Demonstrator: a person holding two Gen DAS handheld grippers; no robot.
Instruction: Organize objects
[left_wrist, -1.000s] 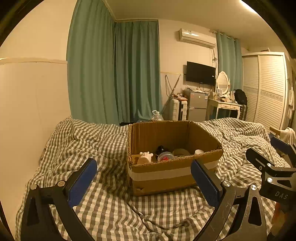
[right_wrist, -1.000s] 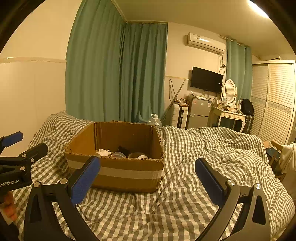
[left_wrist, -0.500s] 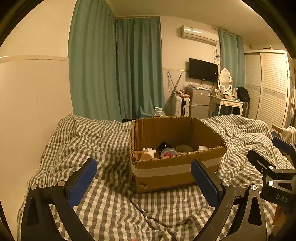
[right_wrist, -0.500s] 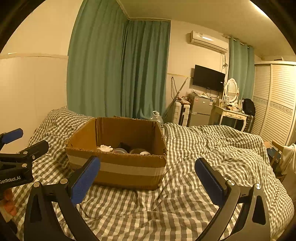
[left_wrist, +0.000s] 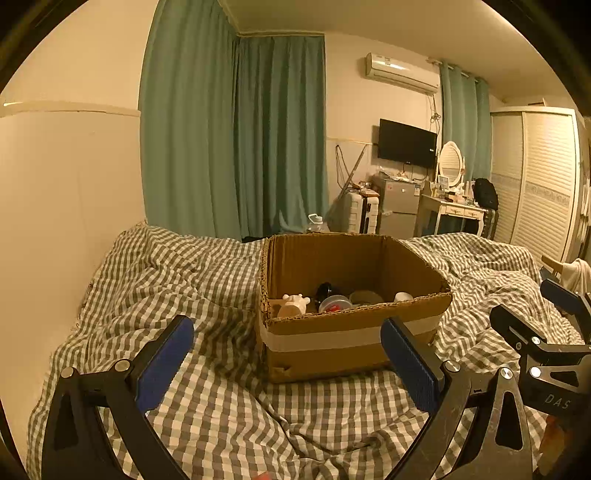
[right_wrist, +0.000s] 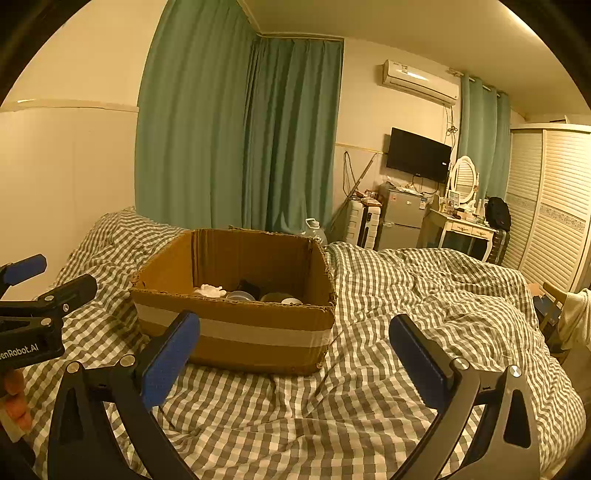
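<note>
Both views rise slightly over 1 s, box (left_wrist: 354, 325) barely nearer, left gripper (left_wrist: 286, 354) and right gripper (right_wrist: 293, 350) splayed wide and holding nothing, items sit inside box, stage unclear.

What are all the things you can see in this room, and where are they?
box: 1, brown cardboard with a pale tape band, on the bed
toy: 1, pale, in the box at its left
round tub: 1, clear, red inside, in the box's middle
dark thing: 1, black, behind the tub; too small to tell what
bowl: 1, in the box, right of the tub
blanket: 1, grey and white checks, covers the bed
curtains: green, behind the bed
TV: 1, black, on the wall
air conditioner: 1, white, high on the wall
mirror: 1, oval, white frame, on the dressing table
wardrobe: 1, white, far right
left gripper: 1, black with blue pads, open, empty
right gripper: 1, the same, open, empty
</note>
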